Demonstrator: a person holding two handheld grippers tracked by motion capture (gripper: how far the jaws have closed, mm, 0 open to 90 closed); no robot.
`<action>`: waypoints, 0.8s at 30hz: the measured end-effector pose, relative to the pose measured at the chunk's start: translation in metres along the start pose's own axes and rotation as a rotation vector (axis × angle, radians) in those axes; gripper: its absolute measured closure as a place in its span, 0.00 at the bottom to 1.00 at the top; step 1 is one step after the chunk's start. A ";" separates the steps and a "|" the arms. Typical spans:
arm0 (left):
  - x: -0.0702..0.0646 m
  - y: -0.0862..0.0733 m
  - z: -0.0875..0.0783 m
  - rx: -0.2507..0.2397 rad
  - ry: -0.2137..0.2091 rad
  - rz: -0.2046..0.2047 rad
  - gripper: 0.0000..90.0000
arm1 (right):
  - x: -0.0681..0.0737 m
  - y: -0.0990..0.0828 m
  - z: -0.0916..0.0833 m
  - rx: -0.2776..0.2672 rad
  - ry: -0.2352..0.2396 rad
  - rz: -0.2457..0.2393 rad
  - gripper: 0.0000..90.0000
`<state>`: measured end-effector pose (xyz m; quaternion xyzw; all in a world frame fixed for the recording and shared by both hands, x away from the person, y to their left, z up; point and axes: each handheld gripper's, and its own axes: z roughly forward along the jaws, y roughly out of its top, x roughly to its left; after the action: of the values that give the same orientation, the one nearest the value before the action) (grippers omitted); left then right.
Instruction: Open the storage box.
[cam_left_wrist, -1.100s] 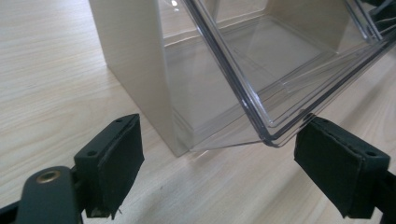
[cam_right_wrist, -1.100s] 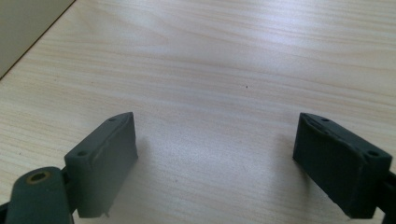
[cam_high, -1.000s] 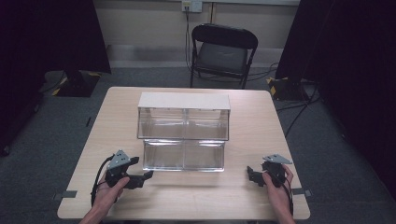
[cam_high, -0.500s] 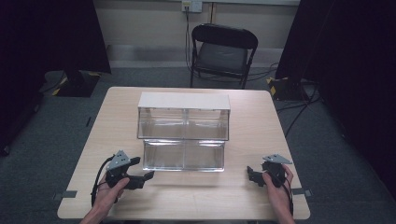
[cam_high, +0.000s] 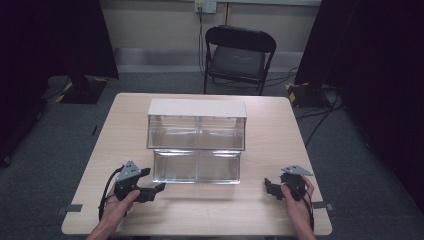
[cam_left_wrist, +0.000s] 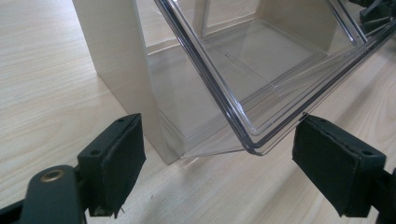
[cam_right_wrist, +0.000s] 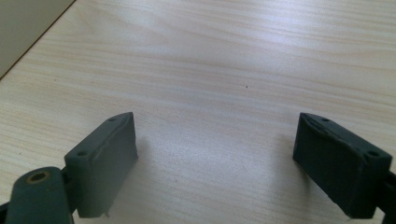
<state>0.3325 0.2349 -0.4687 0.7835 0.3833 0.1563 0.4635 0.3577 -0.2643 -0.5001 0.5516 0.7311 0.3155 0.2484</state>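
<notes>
High view: tabletop (cam_high: 270, 125) carries a clear two-tier bin unit (cam_high: 196, 142) at centre. Left tool (cam_high: 156, 189), jaws wide, nothing held, sits just off the bin's lower front-left corner; right tool (cam_high: 269, 186), wide and empty, well right of it. Best approach: square up to the lower drawer lip (cam_left_wrist: 261, 140) before closing.

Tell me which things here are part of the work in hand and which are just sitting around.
Part of the work:
- clear two-tier bin unit, nearest the left gripper
- left gripper, jaws open beside its lower front corner
- right gripper, jaws open over the bare table

Just around:
- folding chair behind the table
- cables on the floor
</notes>
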 end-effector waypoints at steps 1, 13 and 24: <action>0.000 0.000 0.000 -0.001 0.000 0.000 0.19 | 0.000 0.000 0.000 0.000 0.000 0.000 0.14; -0.003 0.001 0.003 -0.012 -0.018 0.032 0.21 | 0.000 0.000 0.000 0.000 0.000 0.000 0.14; -0.004 0.002 0.003 -0.010 -0.013 0.041 0.18 | 0.000 0.000 0.000 0.000 0.001 -0.001 0.14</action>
<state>0.3328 0.2296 -0.4677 0.7898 0.3632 0.1625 0.4668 0.3580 -0.2644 -0.5001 0.5510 0.7317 0.3155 0.2481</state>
